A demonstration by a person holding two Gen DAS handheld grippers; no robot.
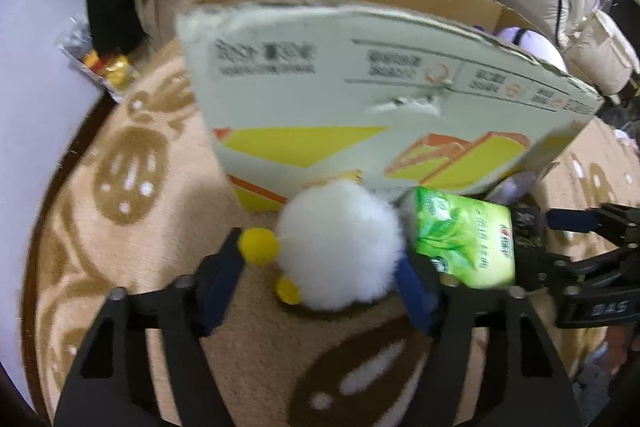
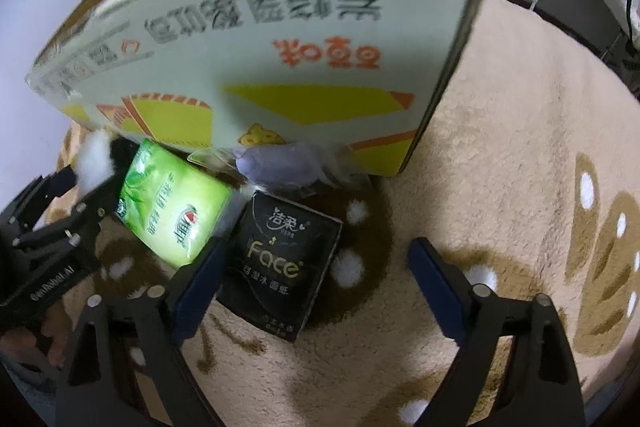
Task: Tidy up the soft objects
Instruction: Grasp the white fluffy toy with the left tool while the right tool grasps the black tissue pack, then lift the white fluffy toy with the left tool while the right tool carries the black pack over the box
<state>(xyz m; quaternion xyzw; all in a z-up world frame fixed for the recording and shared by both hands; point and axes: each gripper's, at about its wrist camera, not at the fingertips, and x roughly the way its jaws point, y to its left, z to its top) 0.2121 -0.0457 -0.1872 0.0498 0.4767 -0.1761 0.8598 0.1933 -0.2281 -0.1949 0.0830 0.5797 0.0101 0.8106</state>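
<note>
Midway stage. The left gripper (image 1: 320, 259) has its jaws pinching the white plush toy (image 1: 340, 247) on the rug (image 1: 140, 227), at 6 o'clock of the cardboard box (image 1: 360, 99). The right gripper (image 2: 316, 279) has its jaws spread around the black tissue pack (image 2: 280, 263); the green tissue pack (image 2: 176, 211) lies at its 10 o'clock. A purple plush (image 1: 524, 39) already sits inside; three items appear to remain.

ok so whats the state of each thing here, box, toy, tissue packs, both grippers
cardboard box: open, flap hanging over its front
white plush toy: on the blanket, between the left gripper's pads
left gripper: closed on the toy
green tissue pack: sealed, propped tilted by the box
black tissue pack: sealed, flat on the blanket
right gripper: open, above the black pack
</note>
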